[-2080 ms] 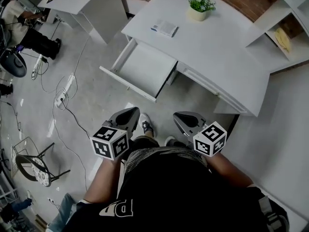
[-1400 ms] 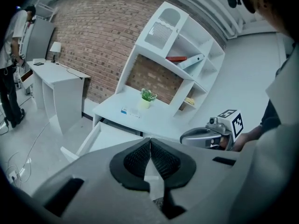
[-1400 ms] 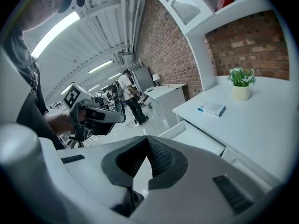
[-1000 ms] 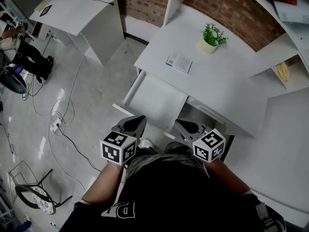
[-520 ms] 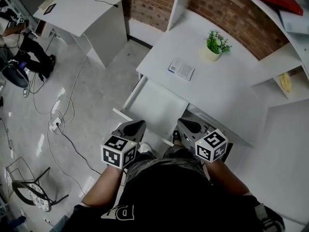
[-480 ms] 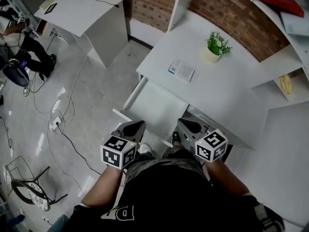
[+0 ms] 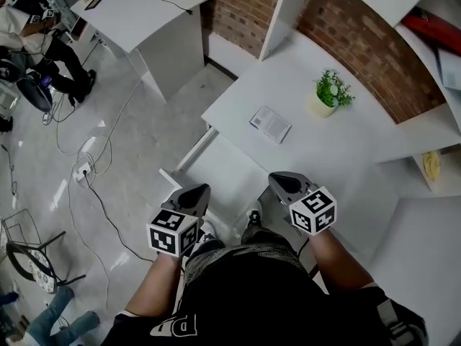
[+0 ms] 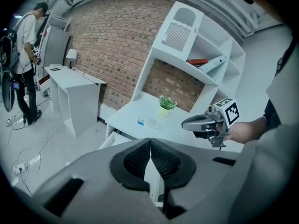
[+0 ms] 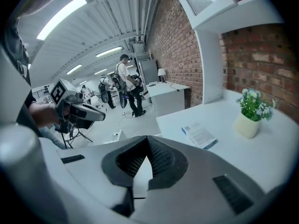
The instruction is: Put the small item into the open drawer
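Observation:
The small item, a flat white booklet-like pack with a blue edge, lies on the white desk left of a potted plant. It also shows as the pack and the pack in the gripper views. The open drawer sticks out of the desk's front, with nothing visible in it. My left gripper hovers over the drawer's near left corner and my right gripper over its right side. Both are shut and hold nothing, seen at the left gripper and the right gripper.
A second white desk stands at the back left, and shelves rise on the right against the brick wall. Cables and a power strip lie on the floor. A person stands far left, and a chair sits at the near left.
The view has closed in on the desk. Both grippers now sit over the open drawer's near end, side by side as before. Their jaws stayed shut.

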Demonstrator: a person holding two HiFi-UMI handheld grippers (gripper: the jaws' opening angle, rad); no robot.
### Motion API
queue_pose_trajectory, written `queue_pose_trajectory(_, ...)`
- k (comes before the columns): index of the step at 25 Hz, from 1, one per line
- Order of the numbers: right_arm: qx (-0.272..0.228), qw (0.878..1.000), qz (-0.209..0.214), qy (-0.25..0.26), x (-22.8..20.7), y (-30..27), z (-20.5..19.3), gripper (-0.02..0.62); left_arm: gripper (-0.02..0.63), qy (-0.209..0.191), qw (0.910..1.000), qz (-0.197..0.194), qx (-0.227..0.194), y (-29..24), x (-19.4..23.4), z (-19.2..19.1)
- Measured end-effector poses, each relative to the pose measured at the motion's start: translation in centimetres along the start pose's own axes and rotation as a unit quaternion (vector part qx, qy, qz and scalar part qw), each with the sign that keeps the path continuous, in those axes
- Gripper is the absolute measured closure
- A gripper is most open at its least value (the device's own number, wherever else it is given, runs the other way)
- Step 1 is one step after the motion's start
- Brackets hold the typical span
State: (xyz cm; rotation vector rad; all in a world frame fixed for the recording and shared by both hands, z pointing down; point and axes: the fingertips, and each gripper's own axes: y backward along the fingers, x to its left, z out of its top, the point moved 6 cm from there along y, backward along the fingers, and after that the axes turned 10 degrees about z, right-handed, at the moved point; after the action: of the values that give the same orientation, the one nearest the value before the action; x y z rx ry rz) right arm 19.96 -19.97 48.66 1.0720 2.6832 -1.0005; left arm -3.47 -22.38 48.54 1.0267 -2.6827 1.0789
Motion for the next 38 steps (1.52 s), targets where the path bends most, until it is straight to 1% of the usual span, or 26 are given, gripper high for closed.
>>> queue_pose_trajectory(6,0.054,0.997,-0.013,0.06,-6.4,-1.0,0.2,0.589,0.589,0.025,0.9981,0.056,0.003,-0.9,-0.7,-0.7)
queue_pose_trajectory(9,0.066,0.995,-0.007,0.071,-8.5,-2.0,0.0,0.589,0.589,0.039,0.9958,0.083,0.006,-0.8,-0.8,-1.3)
queue_pose_trajectory(12,0.085,0.992,-0.009,0.095,-10.4,-3.1,-0.2,0.588,0.589,0.05,0.9935,0.102,0.004,-0.9,-1.3,-1.5)
queue_pose_trajectory(16,0.116,0.985,-0.018,0.124,-12.9,-4.9,-0.2,0.538,0.589,0.057,0.9914,0.118,0.001,-1.2,-2.0,-1.5)
queue_pose_trajectory(20,0.128,0.981,-0.027,0.141,-14.8,-6.1,0.2,0.508,0.589,0.076,0.9893,0.125,-0.003,-1.2,-2.5,-1.6)
queue_pose_trajectory(22,0.129,0.98,-0.033,0.15,-15.9,-6.7,0.3,0.482,0.589,0.087,0.9881,0.127,-0.005,-1.2,-2.8,-1.9)
queue_pose_trajectory(24,0.13,0.977,-0.041,0.162,-16.8,-7.4,0.3,0.443,0.589,0.088,0.987,0.134,-0.003,-1.1,-3.0,-2.3)
queue_pose_trajectory(26,0.138,0.974,-0.045,0.171,-17.5,-8.2,0.2,0.368,0.589,0.085,0.9864,0.14,0.0,-0.9,-3.3,-2.4)
queue_pose_trajectory(28,0.15,0.972,-0.04,0.174,-18.2,-9.1,-0.1,0.311,0.589,0.085,0.9859,0.144,0.001,-0.6,-3.7,-2.6)
queue_pose_trajectory(31,0.176,0.971,-0.023,0.163,-19.6,-10.7,-1.0,0.248,0.589,0.091,0.9846,0.149,0.003,-0.3,-4.1,-3.0)
queue_pose_trajectory(34,0.193,0.971,-0.012,0.143,-20.7,-11.8,-1.6,0.213,0.589,0.103,0.9834,0.149,0.004,0.0,-4.3,-3.3)
queue_pose_trajectory(36,0.2,0.969,-0.01,0.146,-21.1,-12.2,-1.6,0.202,0.588,0.108,0.9828,0.15,0.005,0.3,-4.4,-3.5)
queue_pose_trajectory(38,0.208,0.966,-0.007,0.155,-21.3,-12.6,-1.5,0.193,0.589,0.1,0.9827,0.156,0.01,0.6,-4.4,-3.8)
